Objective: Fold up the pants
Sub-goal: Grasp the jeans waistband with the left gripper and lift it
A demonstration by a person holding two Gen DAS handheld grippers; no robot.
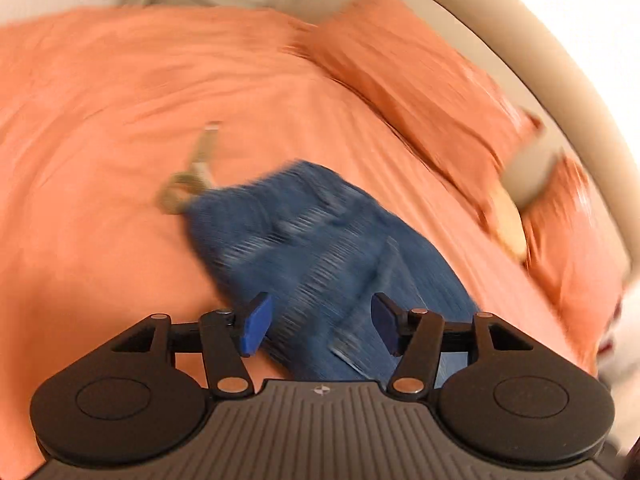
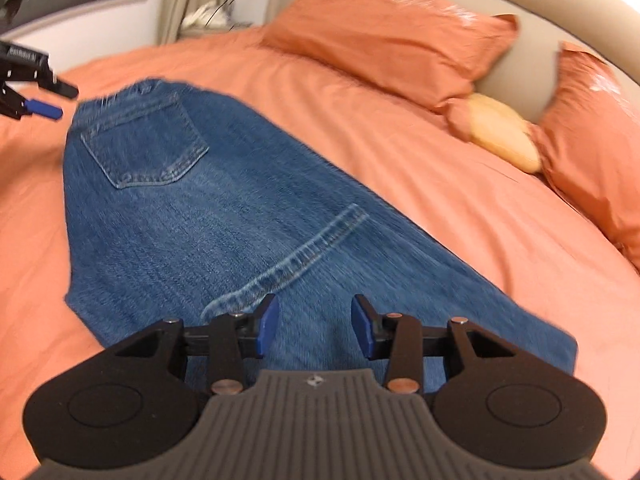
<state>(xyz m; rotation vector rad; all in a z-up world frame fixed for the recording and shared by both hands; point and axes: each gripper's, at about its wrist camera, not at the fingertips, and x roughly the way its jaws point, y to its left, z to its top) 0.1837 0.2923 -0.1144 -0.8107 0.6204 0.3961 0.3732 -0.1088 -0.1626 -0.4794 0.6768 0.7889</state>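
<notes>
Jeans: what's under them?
The jeans lie flat on the orange bedspread. Anything between the denim and the spread is covered, so unseen.

One jeans [image 2: 224, 216], two pillows [image 2: 384, 36], two tools [image 2: 314, 326]

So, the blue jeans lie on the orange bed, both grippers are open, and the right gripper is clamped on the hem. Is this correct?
Not quite. The right gripper is not clamped on anything: in the right wrist view its jaws stand apart above the jeans, gripping no fabric. The rest holds: the jeans lie on the orange bed, and the left gripper is open too.
</notes>
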